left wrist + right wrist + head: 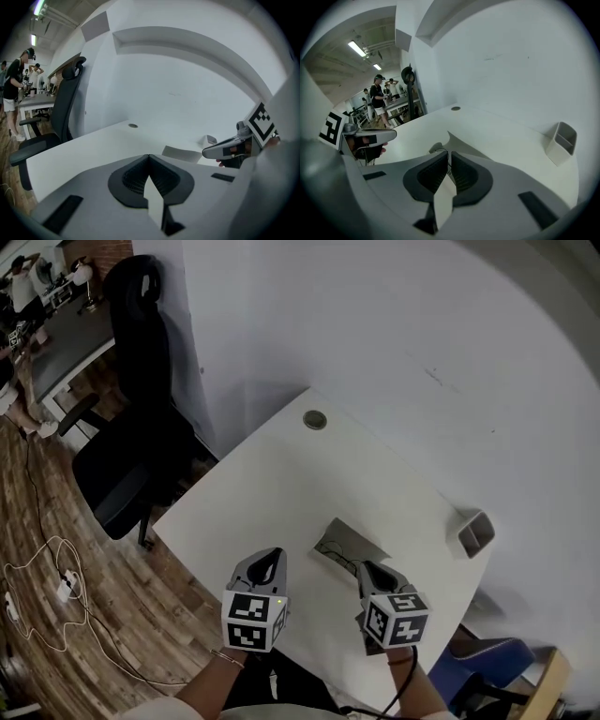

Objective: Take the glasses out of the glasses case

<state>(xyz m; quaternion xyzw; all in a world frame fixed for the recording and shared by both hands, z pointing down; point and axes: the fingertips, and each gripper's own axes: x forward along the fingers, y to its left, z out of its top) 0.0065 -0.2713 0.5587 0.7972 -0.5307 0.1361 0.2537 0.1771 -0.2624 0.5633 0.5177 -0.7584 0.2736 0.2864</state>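
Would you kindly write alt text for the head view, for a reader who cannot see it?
Seen from above, two hand-held tools reach over a white table: the right tool pinches thin glasses at an open case, the left tool is shut and empty. A black chair stands left.

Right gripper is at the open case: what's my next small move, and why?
Probably raise the right gripper slightly, drawing the glasses out of the glasses case. Its jaws look nearly closed on a thin part of the frame, the case lies open, and the left gripper, shut and empty, is clear of it.
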